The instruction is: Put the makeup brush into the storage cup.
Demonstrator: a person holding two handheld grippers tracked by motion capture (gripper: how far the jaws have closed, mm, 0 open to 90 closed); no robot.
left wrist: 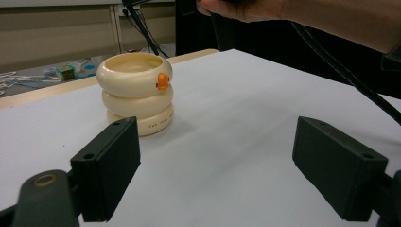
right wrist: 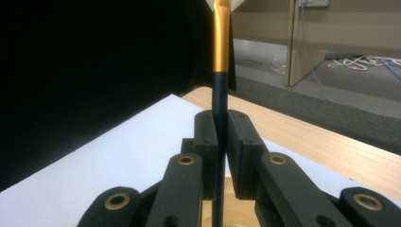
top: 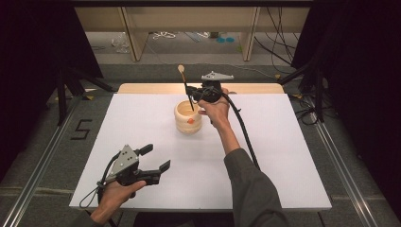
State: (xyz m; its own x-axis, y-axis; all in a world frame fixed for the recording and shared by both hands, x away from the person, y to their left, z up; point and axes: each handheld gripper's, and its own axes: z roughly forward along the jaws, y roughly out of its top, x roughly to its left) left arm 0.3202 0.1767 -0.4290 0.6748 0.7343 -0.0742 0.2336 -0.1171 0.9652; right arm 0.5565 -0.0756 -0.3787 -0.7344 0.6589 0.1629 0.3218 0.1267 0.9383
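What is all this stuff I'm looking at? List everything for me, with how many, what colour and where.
holder: one, cream, shaped like stacked rings with a small orange knob, on the table's far middle.
spoon: one, dark handle with a gold neck and pale bowl, upright over the holder, lower end inside it.
table: one, white top with a bare wooden strip along the far edge.
shelving: pale wood, beyond the table, with cables and small bits on the floor below.
number five: one, black, marked on the floor left of the table.
left gripper: one, black, jaws apart, near the table's front left.
right gripper: one, black, clamped on the spoon handle above the holder.
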